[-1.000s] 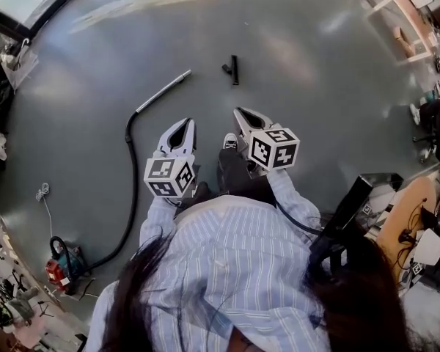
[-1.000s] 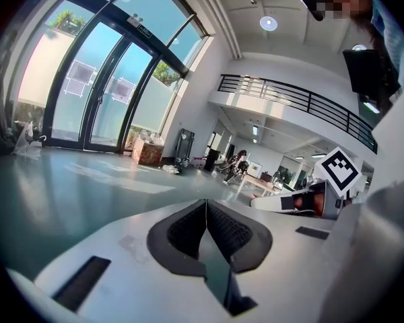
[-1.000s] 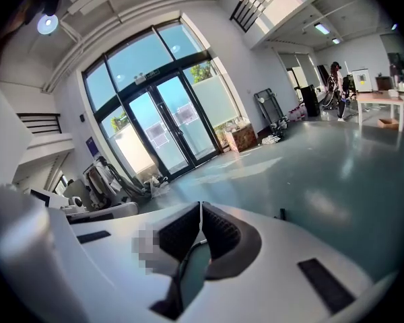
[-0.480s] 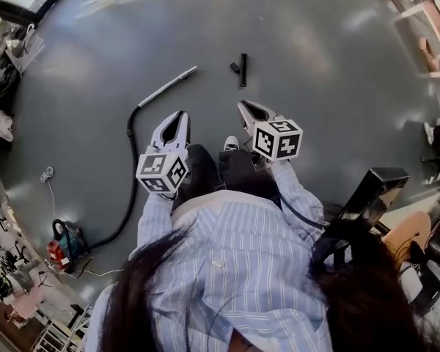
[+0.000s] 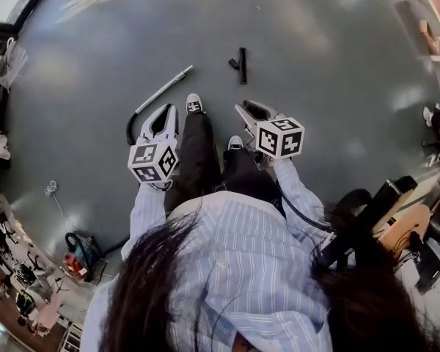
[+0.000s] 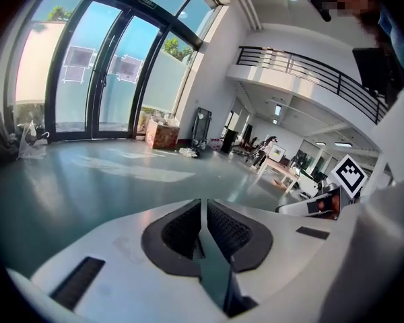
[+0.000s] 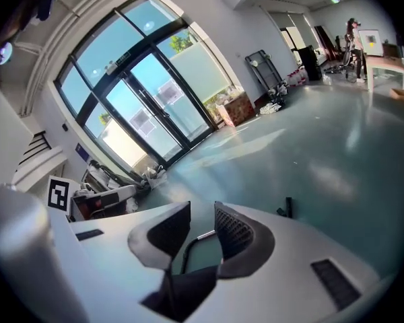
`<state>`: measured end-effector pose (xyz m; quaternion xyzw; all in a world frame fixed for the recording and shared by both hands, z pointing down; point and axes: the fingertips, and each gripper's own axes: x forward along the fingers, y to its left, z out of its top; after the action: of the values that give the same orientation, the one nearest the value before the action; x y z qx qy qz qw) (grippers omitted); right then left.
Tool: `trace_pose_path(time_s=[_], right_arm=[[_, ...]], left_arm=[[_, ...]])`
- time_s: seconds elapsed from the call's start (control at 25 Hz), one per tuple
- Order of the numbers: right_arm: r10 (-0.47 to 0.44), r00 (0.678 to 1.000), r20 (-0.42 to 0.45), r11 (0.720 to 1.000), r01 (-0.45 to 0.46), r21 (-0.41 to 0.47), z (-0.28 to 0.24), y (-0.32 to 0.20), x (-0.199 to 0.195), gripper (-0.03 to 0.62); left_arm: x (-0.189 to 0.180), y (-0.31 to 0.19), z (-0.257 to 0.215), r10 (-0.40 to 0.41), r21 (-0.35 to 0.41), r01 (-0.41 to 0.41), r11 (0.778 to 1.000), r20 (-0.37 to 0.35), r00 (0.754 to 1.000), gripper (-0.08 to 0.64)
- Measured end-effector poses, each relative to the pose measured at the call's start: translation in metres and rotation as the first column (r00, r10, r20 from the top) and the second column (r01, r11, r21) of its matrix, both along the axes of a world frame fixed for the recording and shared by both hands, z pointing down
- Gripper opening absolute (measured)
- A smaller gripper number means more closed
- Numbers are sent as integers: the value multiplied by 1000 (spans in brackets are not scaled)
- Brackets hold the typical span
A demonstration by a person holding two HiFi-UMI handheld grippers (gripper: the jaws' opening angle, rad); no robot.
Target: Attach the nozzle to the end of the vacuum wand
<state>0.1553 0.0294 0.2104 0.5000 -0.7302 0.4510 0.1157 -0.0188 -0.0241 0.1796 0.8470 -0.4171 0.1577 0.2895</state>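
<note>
Striped shirt (image 5: 238, 255), dark trousers (image 5: 198, 152), sneakers (image 5: 194, 105) worn; white left claw (image 5: 164, 109) bears marker cube (image 5: 152, 162).

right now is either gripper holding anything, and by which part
Nothing is held. The left gripper is shut empty; the right gripper's jaws are opening on nothing. The wand and nozzle lie on the floor.

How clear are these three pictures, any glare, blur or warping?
Head view: fisheye curves the room's edges, pale glare streaks the floor, yet wand and nozzle read clearly. Left gripper view: bright glass doors, dark corners. Right gripper view: door frames bow, window light sheens the floor.
</note>
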Motion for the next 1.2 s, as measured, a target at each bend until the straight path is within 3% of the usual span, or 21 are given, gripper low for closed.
trace_pose_path(time_s=[0.12,0.32,0.36,0.44,0.52,0.76,0.88,1.2], right_arm=[[48,999,15,998,-47,-36,21,-41,7,105],[71,997,-40,992,-75,-98,70,-103,18,130],[75,996,-42,991,-79,-111,85,-114,21,137],[78,996,-42,986,-84,-147,120,-134,25,151],[73,996,-47,978,-80,-194,163,-148,29,167],[35,999,-26,960,-41,-278,283,-153,40,210],[2,997,-71,955,-23,-294,355,-153,48,224],[-46,968,-246,952,-32,-303,562,-166,99,261]], left_arm=[[-4,-53,28,53,-41,-51,998,45,998,8],[-18,-117,93,169,-141,-154,978,100,981,9],[-19,-126,110,201,-157,-183,971,109,973,19],[-20,-144,147,268,-189,-242,952,126,955,106],[-22,-159,189,310,-225,-274,935,143,940,121],[-32,-172,308,295,-301,-237,924,166,941,133],[-35,-169,380,310,-319,-243,916,177,934,141],[-46,-185,605,398,-348,-285,893,317,861,164]])
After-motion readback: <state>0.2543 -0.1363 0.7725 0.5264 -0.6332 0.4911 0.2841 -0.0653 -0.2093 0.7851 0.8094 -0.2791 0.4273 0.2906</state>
